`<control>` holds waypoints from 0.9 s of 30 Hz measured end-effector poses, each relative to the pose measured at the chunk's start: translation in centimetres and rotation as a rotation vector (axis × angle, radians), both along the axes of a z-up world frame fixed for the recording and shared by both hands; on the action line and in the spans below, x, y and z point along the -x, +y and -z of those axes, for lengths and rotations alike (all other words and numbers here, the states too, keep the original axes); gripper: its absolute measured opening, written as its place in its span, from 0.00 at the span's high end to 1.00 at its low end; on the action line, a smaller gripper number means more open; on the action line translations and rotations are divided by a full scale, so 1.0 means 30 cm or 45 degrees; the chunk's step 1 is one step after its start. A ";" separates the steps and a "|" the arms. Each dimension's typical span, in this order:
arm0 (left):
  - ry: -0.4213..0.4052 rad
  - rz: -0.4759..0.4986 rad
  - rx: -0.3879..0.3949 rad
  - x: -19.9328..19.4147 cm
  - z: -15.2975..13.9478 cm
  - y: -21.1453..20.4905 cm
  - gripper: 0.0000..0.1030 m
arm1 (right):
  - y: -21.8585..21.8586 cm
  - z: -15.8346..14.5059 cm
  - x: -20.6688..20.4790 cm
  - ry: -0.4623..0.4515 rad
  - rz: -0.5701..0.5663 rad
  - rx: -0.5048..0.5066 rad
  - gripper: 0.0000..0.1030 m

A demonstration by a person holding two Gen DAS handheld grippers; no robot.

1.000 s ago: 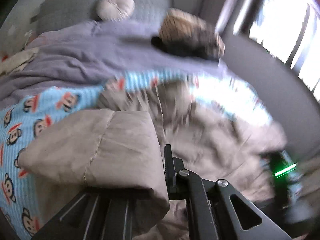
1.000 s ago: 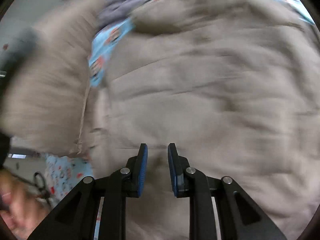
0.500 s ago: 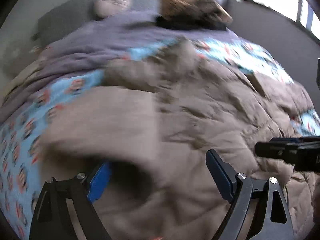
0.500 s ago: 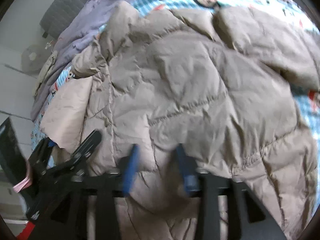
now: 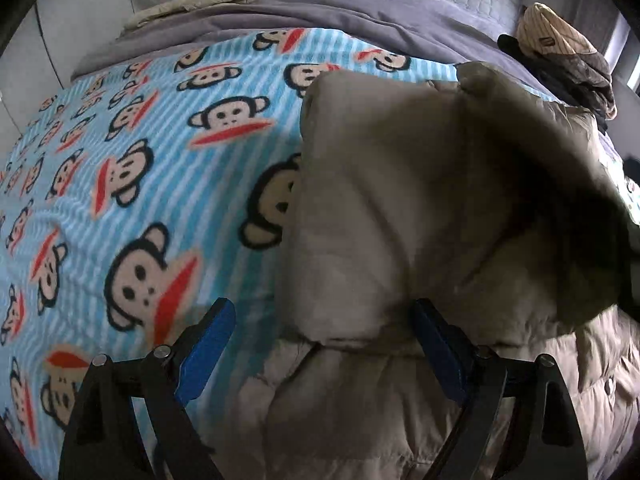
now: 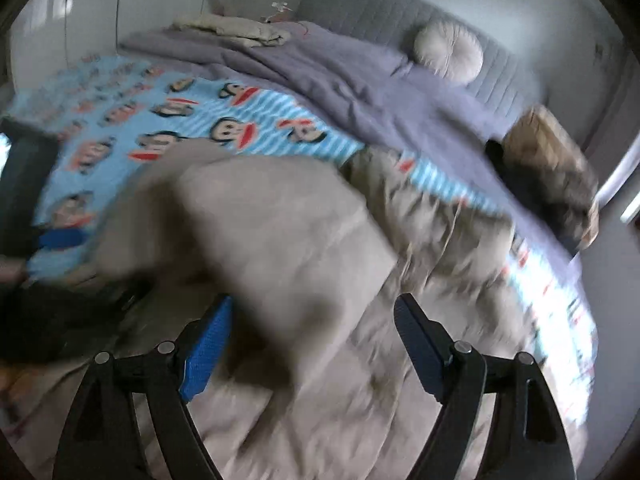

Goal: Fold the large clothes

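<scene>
Beige quilted fabric fills the near right of the left wrist view: a puffy coat (image 5: 420, 208) lies on the bed over a blue monkey-print blanket (image 5: 132, 168), with one padded part folded back across its body. The left claw (image 5: 324, 344) is spread wide over the coat's near edge, gripping nothing. The right claw (image 6: 312, 344) is likewise wide, hovering above the blurred coat (image 6: 280, 232). Far off lie a grey duvet (image 6: 340, 76) and a round cushion (image 6: 448, 52) at the headboard
</scene>
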State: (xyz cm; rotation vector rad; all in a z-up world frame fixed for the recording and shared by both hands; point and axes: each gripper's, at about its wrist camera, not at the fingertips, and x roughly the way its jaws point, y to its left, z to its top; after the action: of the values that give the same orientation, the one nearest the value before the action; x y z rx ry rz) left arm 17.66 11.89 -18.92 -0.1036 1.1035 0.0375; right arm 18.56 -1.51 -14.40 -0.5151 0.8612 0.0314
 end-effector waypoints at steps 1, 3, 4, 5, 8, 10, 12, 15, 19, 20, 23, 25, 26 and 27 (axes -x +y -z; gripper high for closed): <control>-0.004 0.007 0.001 0.005 0.000 0.002 0.12 | -0.029 -0.006 -0.035 -0.028 0.064 0.004 0.18; 0.005 0.023 0.016 0.008 0.006 0.001 0.12 | -0.148 -0.045 -0.042 -0.054 0.241 -0.082 0.18; 0.013 0.031 0.044 0.004 0.005 0.011 0.12 | -0.245 -0.062 -0.045 -0.045 0.360 -0.192 0.18; 0.026 0.043 0.078 0.005 -0.006 0.020 0.12 | -0.350 -0.062 -0.062 -0.008 0.490 -0.344 0.18; -0.016 0.074 0.203 -0.019 -0.092 0.061 0.12 | -0.587 0.007 -0.038 0.153 0.715 -0.749 0.29; -0.068 0.059 0.315 -0.063 -0.148 0.124 0.12 | -0.661 0.067 -0.029 0.253 0.765 -0.900 0.66; -0.057 0.016 0.463 -0.146 -0.160 0.214 0.12 | -0.727 0.133 -0.009 0.330 0.823 -1.056 0.80; 0.056 -0.018 0.609 -0.284 -0.085 0.301 0.12 | -0.766 0.166 0.016 0.314 0.858 -1.195 0.84; 0.234 -0.028 0.922 -0.429 0.066 0.302 0.34 | -0.733 0.172 -0.009 0.305 0.840 -1.146 0.84; 0.240 -0.036 0.972 -0.452 0.086 0.288 0.48 | -0.725 0.172 -0.022 0.305 0.831 -1.126 0.84; 0.114 -0.013 0.924 -0.453 0.022 0.235 0.84 | -0.692 0.171 -0.030 0.306 0.824 -1.116 0.84; -0.126 0.108 0.716 -0.399 -0.125 0.179 0.85 | -0.692 0.174 -0.028 0.304 0.833 -1.127 0.84; -0.216 0.169 0.632 -0.373 -0.180 0.156 0.85 | -0.688 0.170 0.010 0.300 0.831 -1.125 0.84; -0.292 0.228 0.540 -0.346 -0.222 0.132 0.85 | -0.686 0.164 0.024 0.295 0.827 -1.116 0.84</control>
State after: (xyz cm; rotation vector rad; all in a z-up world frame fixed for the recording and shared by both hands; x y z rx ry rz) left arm 28.04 15.85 -12.26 -0.3794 0.8739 -0.3630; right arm 17.83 -22.07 -19.33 0.6075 1.1052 -0.1255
